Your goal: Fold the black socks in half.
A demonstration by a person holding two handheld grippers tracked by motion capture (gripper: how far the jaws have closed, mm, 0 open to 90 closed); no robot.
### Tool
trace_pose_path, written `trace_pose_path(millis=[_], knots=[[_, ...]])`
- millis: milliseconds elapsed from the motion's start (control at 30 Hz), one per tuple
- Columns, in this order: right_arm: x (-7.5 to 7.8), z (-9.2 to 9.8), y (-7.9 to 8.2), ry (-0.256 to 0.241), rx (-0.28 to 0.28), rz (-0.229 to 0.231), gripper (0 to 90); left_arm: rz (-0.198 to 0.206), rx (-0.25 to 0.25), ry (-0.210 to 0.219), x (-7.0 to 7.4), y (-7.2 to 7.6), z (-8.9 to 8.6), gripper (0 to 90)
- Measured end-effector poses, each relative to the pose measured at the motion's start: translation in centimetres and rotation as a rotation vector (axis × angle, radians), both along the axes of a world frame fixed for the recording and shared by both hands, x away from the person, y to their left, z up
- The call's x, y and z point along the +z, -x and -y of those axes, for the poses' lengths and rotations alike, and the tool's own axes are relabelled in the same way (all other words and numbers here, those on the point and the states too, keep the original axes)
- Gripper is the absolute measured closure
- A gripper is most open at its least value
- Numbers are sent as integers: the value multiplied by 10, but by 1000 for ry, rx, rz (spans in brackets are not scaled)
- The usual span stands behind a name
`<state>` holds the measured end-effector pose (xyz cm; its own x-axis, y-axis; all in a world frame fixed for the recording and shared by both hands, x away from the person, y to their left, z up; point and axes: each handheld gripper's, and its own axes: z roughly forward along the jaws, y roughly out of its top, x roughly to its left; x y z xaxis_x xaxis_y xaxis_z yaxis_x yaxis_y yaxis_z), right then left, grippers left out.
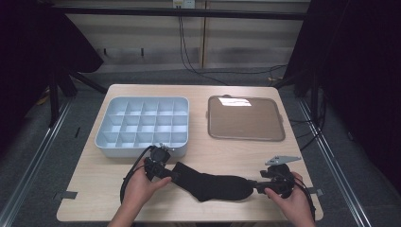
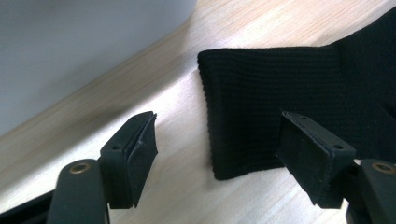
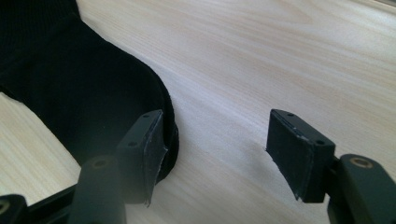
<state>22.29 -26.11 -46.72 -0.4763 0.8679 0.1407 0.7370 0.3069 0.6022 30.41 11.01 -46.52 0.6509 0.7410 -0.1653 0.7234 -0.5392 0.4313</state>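
Observation:
A black sock (image 1: 213, 185) lies flat near the table's front edge, cuff to the left and toe to the right. My left gripper (image 1: 174, 176) is at the cuff end and stands open. In the left gripper view the ribbed cuff (image 2: 261, 112) lies between the jaws, nearer the right one, and the gripper (image 2: 217, 156) holds nothing. My right gripper (image 1: 255, 185) sits at the toe end, also open. In the right gripper view the toe (image 3: 88, 102) reaches the left jaw, and bare wood lies between the jaws of the gripper (image 3: 215, 149).
A pale blue tray (image 1: 105, 142) with several empty compartments stands at the back left. A brown flat lid or board (image 1: 246, 118) lies at the back right. The tray's wall (image 2: 70, 51) is close to the left gripper.

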Motion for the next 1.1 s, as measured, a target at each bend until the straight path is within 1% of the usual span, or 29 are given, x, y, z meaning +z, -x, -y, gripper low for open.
trace_pose_path(millis=[133, 167, 200, 233, 300, 333, 367, 433, 467, 500, 533, 567, 733, 767, 800, 833, 900, 933, 967, 1000, 1033, 1100], knots=[[0, -1, 0, 2, 4, -1, 377, -3, -6, -5, -1, -1, 4, 296], [0, -1, 0, 0, 15, 1, 391, -9, -15, -17, -2, -1, 5, 299], [-1, -2, 0, 2, 18, -2, 398, -14, -3, -18, -3, -1, 6, 302], [-1, -2, 0, 3, 13, -8, 408, -21, -10, -27, -4, -2, 7, 310], [-2, -3, 1, 0, 14, -14, 415, -25, -10, -31, -5, -2, 7, 317], [-3, -4, 1, 3, 30, -22, 419, -23, -10, -32, -5, -2, 7, 325], [-3, -4, 1, 3, 30, -22, 419, -23, -10, -32, -5, -2, 7, 332], [-3, -5, 1, 6, 26, -28, 418, -20, -3, -31, -5, -2, 7, 364], [-3, -5, 1, 6, 26, -28, 418, -22, -4, -35, -6, -2, 7, 364], [-2, -4, 1, 3, 35, -11, 418, -27, -2, -39, -7, -3, 7, 391], [-2, -4, 1, 3, 35, -11, 418, -27, -2, -39, -7, -3, 7, 416], [-2, -4, 1, 1, 34, -11, 417, -38, 2, -38, -8, -4, 7, 429], [0, -4, 2, -3, 33, -13, 417, -50, 0, -43, -7, -5, 7, 473], [1, -3, 1, -2, 41, 2, 417, -55, 2, -47, -6, -5, 7, 487], [1, -3, 1, -2, 41, 2, 417, -55, 2, -47, -6, -5, 7, 498], [4, -2, 2, -10, 31, 2, 418, -68, 3, -43, -6, -6, 7, 517], [5, -2, 2, -12, 32, 8, 417, -70, 7, -40, -6, -6, 7, 525], [6, -2, 2, -16, 30, 1, 417, -74, 9, -38, -5, -6, 7, 525], [8, -2, 2, -22, 43, 9, 418, -72, 12, -40, -4, -6, 6, 535], [8, -2, 2, -22, 43, 9, 418, -72, 12, -40, -4, -6, 6, 562], [9, -5, 3, -23, 52, 5, 418, -80, 10, -41, -4, -6, 6, 594], [10, -6, 3, -21, 59, 2, 419, -87, 13, -39, -5, -6, 7, 617]])
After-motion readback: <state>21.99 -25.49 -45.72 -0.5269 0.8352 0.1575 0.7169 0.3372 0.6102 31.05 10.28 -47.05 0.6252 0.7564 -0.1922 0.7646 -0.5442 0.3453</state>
